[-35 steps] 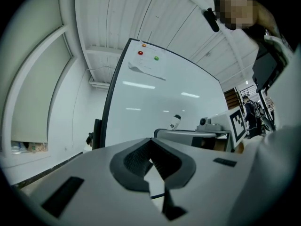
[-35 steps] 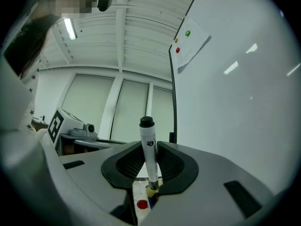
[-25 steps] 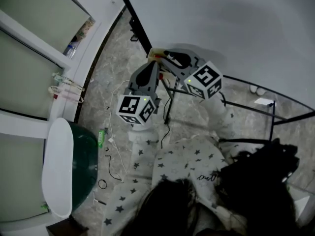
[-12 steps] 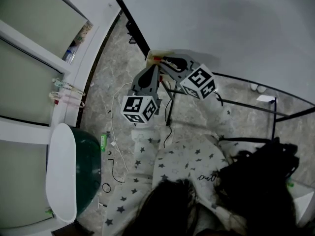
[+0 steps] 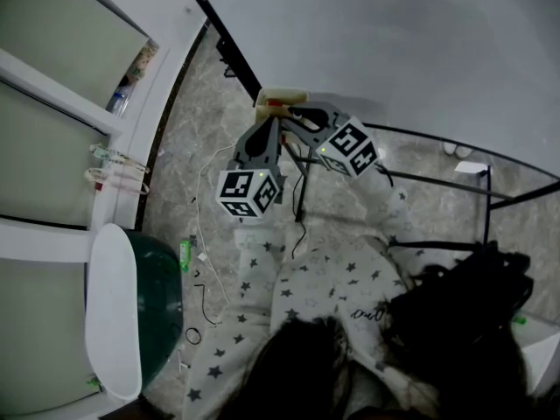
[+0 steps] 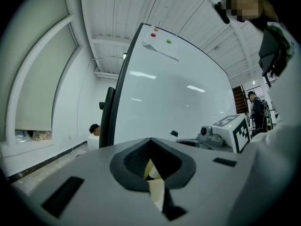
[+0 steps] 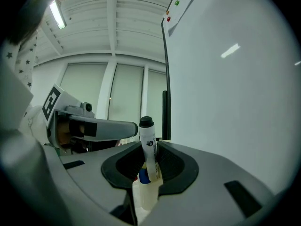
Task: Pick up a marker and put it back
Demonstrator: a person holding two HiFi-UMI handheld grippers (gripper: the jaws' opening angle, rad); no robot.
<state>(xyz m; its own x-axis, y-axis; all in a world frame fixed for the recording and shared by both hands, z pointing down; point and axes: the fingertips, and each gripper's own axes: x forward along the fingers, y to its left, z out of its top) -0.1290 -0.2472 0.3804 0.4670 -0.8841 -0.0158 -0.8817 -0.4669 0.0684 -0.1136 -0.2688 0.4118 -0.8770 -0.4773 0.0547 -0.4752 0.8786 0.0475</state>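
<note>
Marker (image 7: 147, 145), white body with black cap, is held upright, clamped in the right tongs (image 7: 146, 179), close beside the whiteboard (image 7: 235, 102). Left tongs (image 6: 155, 182) are seen pressed together with nothing gripped, near the whiteboard's dark edge.

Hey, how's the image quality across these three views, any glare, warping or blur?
Head view: dim, whiteboard shaded grey, its frame bowed. Left gripper view: heavy fisheye, black corners, light streaks reflected on the board. Right gripper view: same fisheye; marker sharp, bright ceiling lamp.
</note>
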